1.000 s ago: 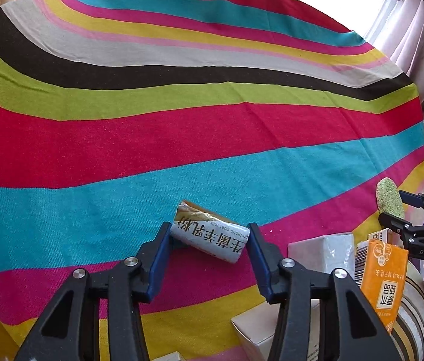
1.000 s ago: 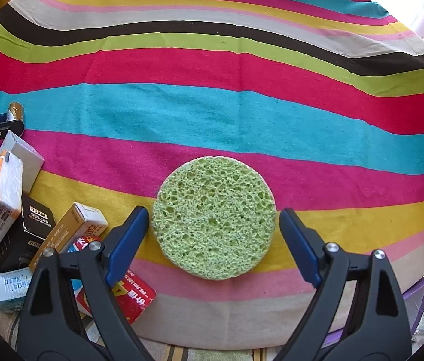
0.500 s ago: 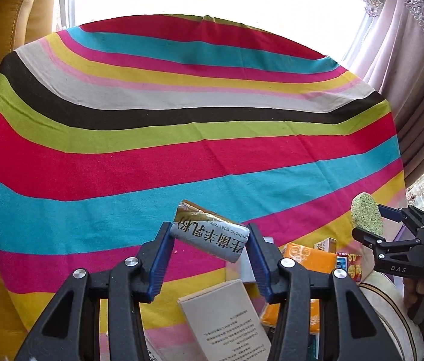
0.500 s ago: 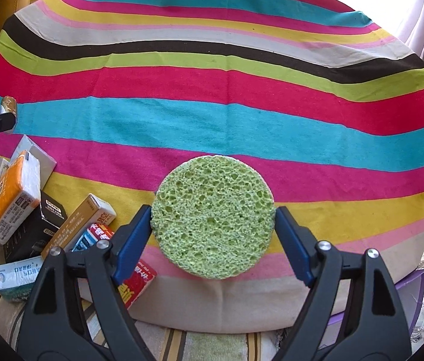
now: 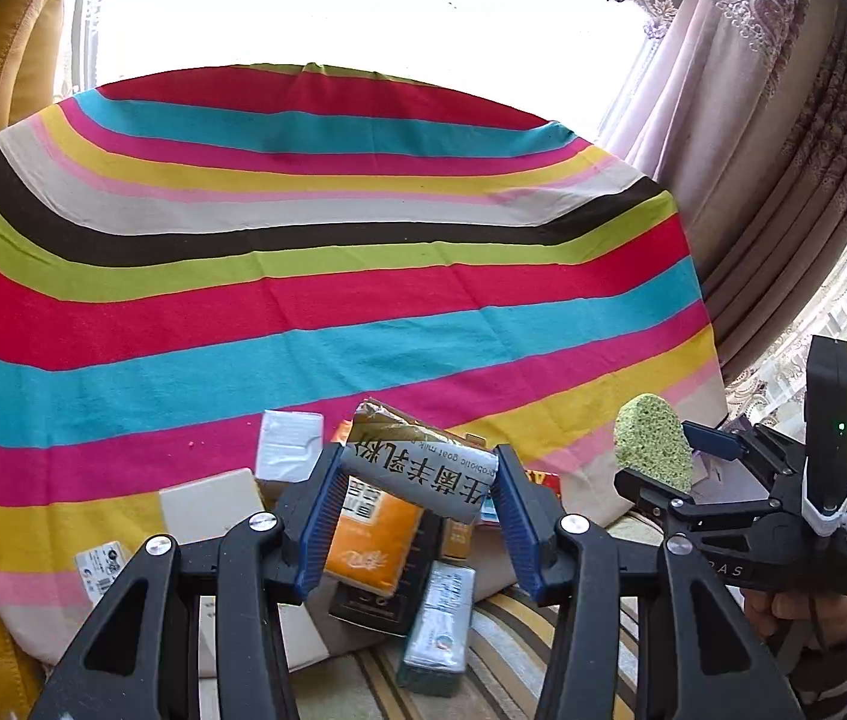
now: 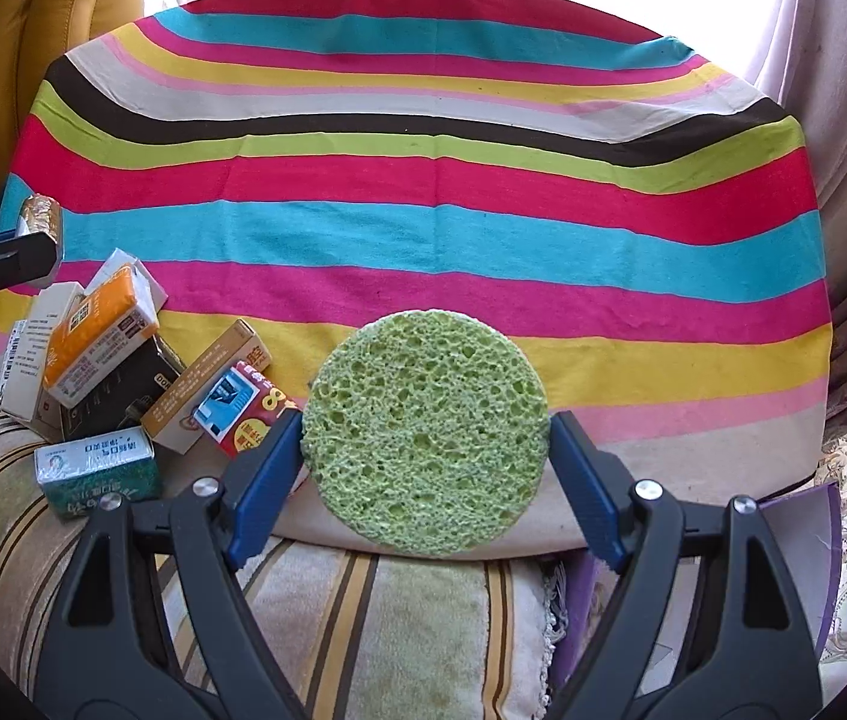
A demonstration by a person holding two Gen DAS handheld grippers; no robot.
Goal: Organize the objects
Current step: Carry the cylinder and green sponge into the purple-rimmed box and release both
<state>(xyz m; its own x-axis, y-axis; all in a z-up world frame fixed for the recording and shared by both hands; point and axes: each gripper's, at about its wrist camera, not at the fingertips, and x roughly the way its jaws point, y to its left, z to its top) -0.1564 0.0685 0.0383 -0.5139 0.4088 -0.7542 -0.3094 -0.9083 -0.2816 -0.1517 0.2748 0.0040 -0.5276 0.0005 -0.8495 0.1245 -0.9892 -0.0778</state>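
Left tongs (image 5: 417, 495): clamped on silver packet (image 5: 417, 468) | right tongs (image 6: 426, 468): clamped on green sponge (image 6: 426, 435)

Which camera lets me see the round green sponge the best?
The right wrist view: the green sponge faces the camera, its whole holey round face showing between the right gripper fingers. The left wrist view shows it only small and nearly edge-on at the right.

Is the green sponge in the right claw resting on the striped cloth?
No. The green sponge is held up between the right claw's pads, clear of the striped cloth.
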